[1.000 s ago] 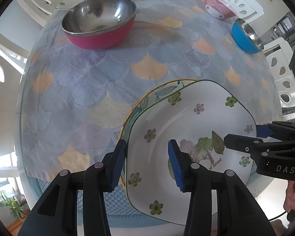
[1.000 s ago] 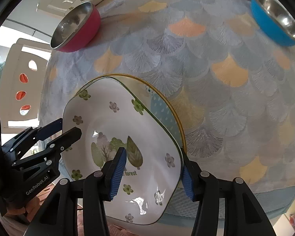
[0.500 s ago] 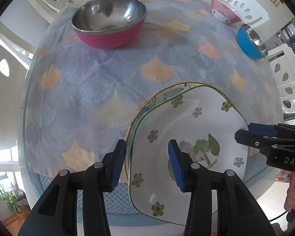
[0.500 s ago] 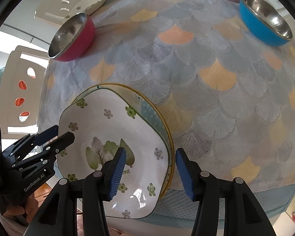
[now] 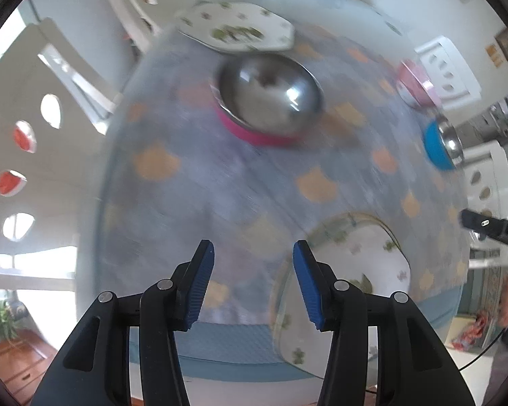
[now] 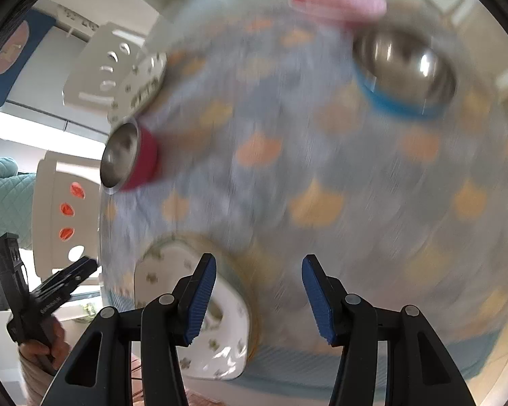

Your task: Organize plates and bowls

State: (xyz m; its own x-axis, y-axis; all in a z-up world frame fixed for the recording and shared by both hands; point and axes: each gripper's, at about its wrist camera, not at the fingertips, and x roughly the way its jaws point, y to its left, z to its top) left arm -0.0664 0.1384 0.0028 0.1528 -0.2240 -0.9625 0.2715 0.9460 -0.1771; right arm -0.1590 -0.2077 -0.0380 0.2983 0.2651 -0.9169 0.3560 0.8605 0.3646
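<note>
A white flowered plate (image 5: 355, 264) lies stacked on a yellow-rimmed plate at the table's near edge; it also shows in the right wrist view (image 6: 220, 311). My left gripper (image 5: 253, 284) is open and empty, just left of the stack. My right gripper (image 6: 259, 299) is open and empty, just right of it. A red bowl with a steel inside (image 5: 271, 101) stands mid-table, and shows at the left in the right wrist view (image 6: 128, 159). A blue bowl (image 6: 403, 74) and a pink bowl (image 6: 338, 1) stand at the far side. Another flowered plate (image 5: 237, 30) lies beyond the red bowl. Both views are blurred.
The round table has a blue and orange scale-patterned cloth (image 5: 220, 182). White chairs with oval cut-outs (image 5: 34, 128) stand around it. The other gripper shows at the right edge of the left wrist view (image 5: 491, 228) and the lower left of the right wrist view (image 6: 50, 297).
Both grippers have let go of the flowered plate, opened wider and pulled back and apart from it. The plate now lies on the yellow-rimmed plate.
</note>
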